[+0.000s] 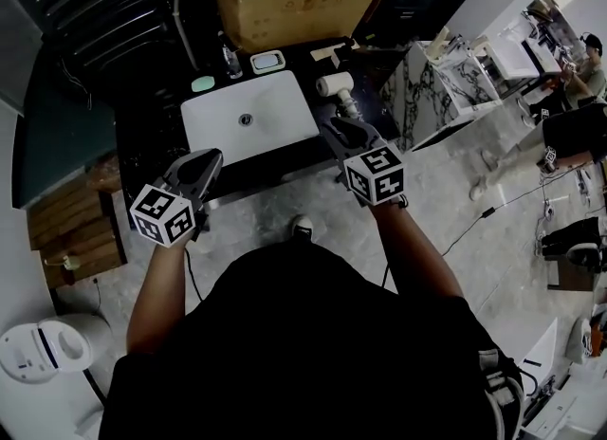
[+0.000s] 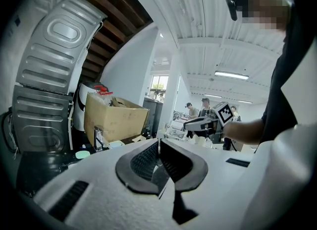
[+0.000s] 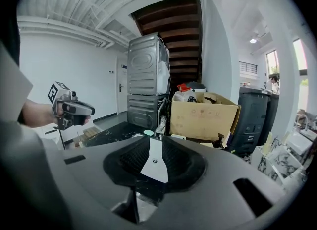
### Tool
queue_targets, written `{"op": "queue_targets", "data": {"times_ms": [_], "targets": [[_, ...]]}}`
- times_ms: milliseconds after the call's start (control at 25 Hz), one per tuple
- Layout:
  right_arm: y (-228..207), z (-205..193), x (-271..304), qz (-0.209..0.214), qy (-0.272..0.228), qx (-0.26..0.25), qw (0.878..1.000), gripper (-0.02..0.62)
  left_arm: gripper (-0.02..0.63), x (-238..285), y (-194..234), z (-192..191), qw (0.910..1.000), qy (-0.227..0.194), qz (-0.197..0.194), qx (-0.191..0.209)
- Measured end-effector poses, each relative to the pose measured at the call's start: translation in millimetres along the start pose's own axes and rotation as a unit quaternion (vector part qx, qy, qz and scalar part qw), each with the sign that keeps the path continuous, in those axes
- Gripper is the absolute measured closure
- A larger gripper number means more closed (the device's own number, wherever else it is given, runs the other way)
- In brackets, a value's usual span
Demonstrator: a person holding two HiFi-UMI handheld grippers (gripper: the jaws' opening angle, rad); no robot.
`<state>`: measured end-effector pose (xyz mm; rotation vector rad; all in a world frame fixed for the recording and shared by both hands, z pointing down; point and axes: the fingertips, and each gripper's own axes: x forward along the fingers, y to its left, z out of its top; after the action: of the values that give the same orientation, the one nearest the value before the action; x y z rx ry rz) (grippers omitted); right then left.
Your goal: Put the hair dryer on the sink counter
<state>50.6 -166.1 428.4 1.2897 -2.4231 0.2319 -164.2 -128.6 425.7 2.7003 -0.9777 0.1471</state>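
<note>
**Dark sink tabletop: dryer lying beside the basin, both claws empty**

A black tabletop runs across the far side of a cluttered workshop. A white basin is sunk into its middle, and a cardboard box stands behind it. Just right of the basin lies a white, barrel-shaped thing with a stub angling toward the person, which I take to be the hair dryer. It rests on the tabletop, so the task looks done or nearly so.

The left claw hangs in front of the tabletop's near edge, left of the basin. Its jaws are together at the tips, with nothing between them. The right claw is near the dryer but apart from it. Its jaws are also closed and empty, and only the white of the basin shows through the slit behind the tips.

The dryer's shell is probably hard, smooth plastic. It should be stiff, fairly light and top-heavy toward the barrel. The round barrel would likely slip or roll in a pinch. If it needs moving, the better hold is on the handle, close to where it joins the barrel. No cord can be made out, though one could drag.
</note>
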Motion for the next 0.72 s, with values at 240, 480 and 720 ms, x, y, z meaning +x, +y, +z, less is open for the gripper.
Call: {"op": "queue_targets", "data": {"times_ms": [240, 480, 720], "targets": [[13.8, 2.0, -16.5, -0.005, -0.008, -0.009, 1.0, 0.518, 0.583, -16.1, -10.3, -2.1, 1.0, -0.004, 0.0, 0.0], [23.1, 6.4, -32.0, -0.009, -0.018, -0.009, 1.0, 0.52, 0.583, -30.8, -17.5, -3.3, 1.0, -0.008, 0.001, 0.0], [33.7, 12.7, -46.3, -0.012, -0.03, -0.009, 0.999, 0.52, 0.583, -46.3, -24.9, -6.0, 0.9999, -0.011, 0.002, 0.003]]}}
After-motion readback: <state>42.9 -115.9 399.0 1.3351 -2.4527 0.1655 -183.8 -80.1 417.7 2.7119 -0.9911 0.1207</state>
